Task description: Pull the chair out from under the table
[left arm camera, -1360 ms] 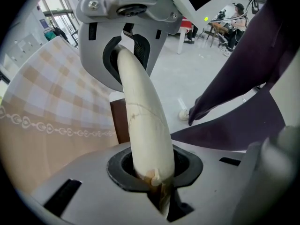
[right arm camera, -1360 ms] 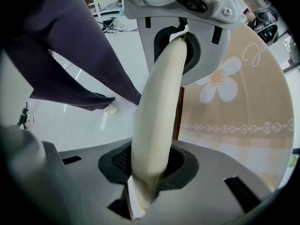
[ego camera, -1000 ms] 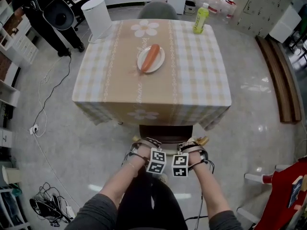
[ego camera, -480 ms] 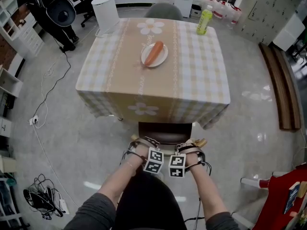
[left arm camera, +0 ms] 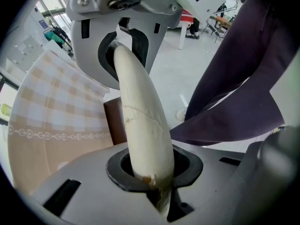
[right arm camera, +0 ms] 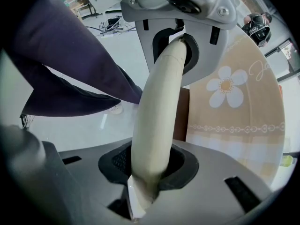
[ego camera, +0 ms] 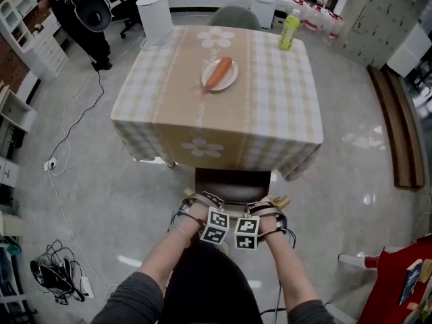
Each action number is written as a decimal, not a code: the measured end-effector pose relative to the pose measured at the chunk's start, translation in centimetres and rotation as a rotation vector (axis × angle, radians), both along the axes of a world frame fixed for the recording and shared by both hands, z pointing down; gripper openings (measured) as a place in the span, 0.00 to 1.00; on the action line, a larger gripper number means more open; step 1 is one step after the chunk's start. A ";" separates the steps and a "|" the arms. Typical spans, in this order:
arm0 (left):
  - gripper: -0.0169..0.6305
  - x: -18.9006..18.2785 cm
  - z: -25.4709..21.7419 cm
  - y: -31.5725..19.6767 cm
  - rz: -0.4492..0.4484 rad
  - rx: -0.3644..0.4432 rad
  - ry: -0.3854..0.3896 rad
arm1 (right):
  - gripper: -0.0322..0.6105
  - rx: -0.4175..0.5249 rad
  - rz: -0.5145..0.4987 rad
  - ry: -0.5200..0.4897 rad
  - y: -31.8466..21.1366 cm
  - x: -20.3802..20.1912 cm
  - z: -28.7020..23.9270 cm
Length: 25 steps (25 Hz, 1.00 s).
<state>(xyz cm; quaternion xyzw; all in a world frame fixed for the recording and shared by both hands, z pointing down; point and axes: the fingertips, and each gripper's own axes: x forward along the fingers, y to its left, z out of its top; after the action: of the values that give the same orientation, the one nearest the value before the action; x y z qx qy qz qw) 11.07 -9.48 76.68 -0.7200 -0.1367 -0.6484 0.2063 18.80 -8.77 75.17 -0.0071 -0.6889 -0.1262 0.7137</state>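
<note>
Our left gripper [ego camera: 197, 206] and right gripper [ego camera: 270, 209] both squeeze the pale top bar [left arm camera: 140, 125] of the chair [ego camera: 233, 186], low in the middle; its brown seat [ego camera: 223, 179] pokes out from under the table [ego camera: 270, 113]

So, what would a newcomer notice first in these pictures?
The table, covered in checks and flowers, fills the upper middle of the head view, with a carrot on a white plate near its centre. Just below, the left gripper and right gripper clamp the cream back rail of the chair at the table's near edge.
</note>
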 end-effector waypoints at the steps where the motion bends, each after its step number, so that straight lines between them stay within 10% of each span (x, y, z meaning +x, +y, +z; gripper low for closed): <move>1: 0.14 0.0 0.0 0.1 -0.001 0.004 -0.003 | 0.21 0.001 -0.001 0.001 0.1 0.1 0.0; 25: 0.15 -0.3 0.4 3.0 -0.006 0.038 -0.027 | 0.21 0.019 -0.003 -0.004 3.1 -0.2 0.3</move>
<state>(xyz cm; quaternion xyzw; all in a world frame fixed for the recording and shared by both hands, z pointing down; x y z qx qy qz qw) 10.78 -6.49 77.11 -0.7074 -0.1251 -0.6612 0.2163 18.59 -5.68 75.45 -0.0008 -0.6889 -0.1338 0.7124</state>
